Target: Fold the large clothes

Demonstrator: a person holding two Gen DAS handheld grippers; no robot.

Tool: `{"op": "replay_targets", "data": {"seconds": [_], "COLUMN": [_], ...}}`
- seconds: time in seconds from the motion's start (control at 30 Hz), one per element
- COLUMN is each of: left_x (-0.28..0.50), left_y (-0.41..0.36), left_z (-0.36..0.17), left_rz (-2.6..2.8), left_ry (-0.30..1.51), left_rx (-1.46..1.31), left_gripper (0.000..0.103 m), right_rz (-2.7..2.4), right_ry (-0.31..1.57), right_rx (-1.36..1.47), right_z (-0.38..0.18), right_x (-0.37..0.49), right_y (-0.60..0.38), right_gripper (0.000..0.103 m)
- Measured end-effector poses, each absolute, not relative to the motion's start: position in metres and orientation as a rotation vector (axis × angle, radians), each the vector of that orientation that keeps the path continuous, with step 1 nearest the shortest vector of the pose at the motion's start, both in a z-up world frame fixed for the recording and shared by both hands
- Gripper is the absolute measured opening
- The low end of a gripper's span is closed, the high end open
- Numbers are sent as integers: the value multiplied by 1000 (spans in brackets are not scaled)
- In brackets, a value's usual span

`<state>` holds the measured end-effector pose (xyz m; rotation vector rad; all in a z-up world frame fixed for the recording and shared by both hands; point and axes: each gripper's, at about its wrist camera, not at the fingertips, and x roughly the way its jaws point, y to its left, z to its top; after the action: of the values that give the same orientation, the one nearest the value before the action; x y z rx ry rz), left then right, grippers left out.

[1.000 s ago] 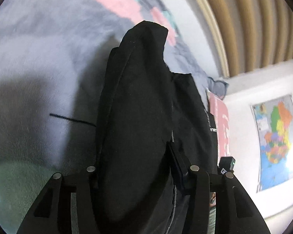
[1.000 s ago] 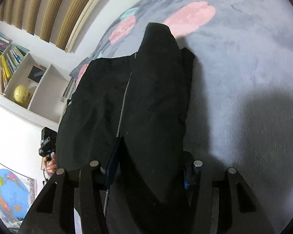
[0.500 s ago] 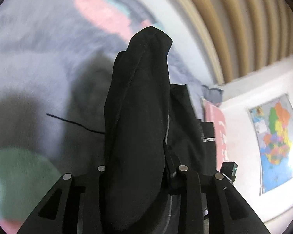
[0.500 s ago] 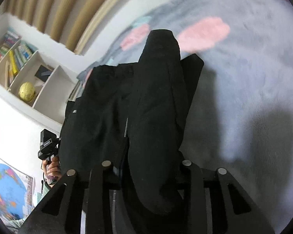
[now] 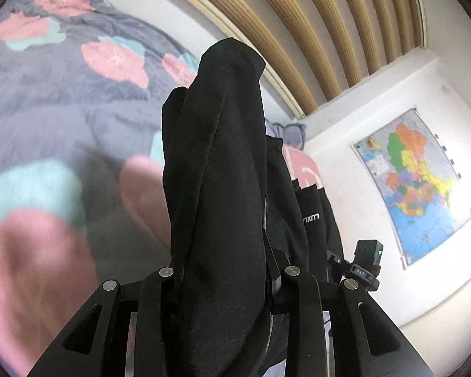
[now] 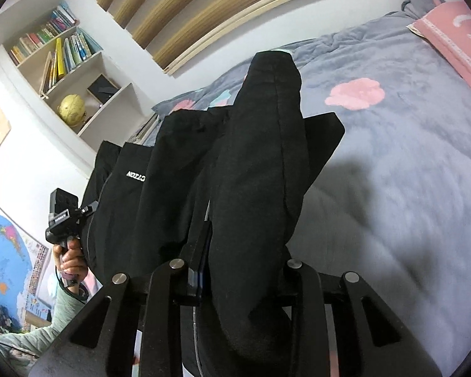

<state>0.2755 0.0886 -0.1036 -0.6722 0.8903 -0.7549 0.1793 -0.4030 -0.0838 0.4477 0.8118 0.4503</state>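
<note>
**Both grippers clamped on the black jacket, lifted over the bed**

So here the left gripper (image 5: 218, 270) has its 2 fingers squeezed onto a thick bunched fold of the black jacket (image 5: 216, 163), and the fabric sticks up between them toward 12 o'clock in the left wrist view. Same deal on the other side: the right gripper (image 6: 241, 267) is closed on its own bunch of the jacket (image 6: 260, 157), which also rises to 12 o'clock and flops over the fingers.

The rest of the jacket hangs between the 2 tools. From the right wrist view it spreads off toward 9 o'clock, with white lettering (image 6: 136, 176) on it, and one corner pokes out at about 2 o'clock over the grey flowered bedspread (image 6: 408, 163). At 8 o'clock you can see the person's left hand (image 6: 70, 259) gripping the other tool's handle.

Background stuff: pink pillow (image 6: 452, 40) at 1 o'clock, bookshelf (image 6: 62, 53) with a gold globe (image 6: 72, 110) at 10 o'clock. In the left wrist view there's a wall map (image 5: 414, 185) at 3 o'clock and wooden slats (image 5: 329, 25) up top.
</note>
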Motion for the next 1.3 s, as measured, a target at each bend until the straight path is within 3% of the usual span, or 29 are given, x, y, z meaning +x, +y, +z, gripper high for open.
{"op": "replay_targets", "data": {"seconds": [0.2,0.43,0.53,0.63,0.73,1.0,1.13,1.3], "left_x": [216,198,198,196,187,159,152,158], "left_y": [104,126,148,166,178,139,88,46], "left_z": [-134,-217,-248,-263,-247,-138,-129,-158], "left_rz": [-765,-684,-620,-585,-539,-496,-532,-466], "left_ry": [971,1038,1069,1064,1032,856,843,927], "left_rx": [-709,-827,-905,-953,-879,-464,-338,-257], "left_gripper": [32,35,45,46,46,46,47,47], "right_rz": [408,342,298,245,161,15,91,61], "right_ry": [906,982,999,1032,1019,867,884,968], "right_rx": [431,557,649,711,711,347,230,164], "right_z": [-102,-168,-191,-208,-202,-104,-96,-136], "right_x": [123,112,109,102,86,60,75,101], "right_y": [-397,-420,-442,-458,-474,-416,-335,-274], "right_gripper": [32,32,35,43,55,55,56,56]}}
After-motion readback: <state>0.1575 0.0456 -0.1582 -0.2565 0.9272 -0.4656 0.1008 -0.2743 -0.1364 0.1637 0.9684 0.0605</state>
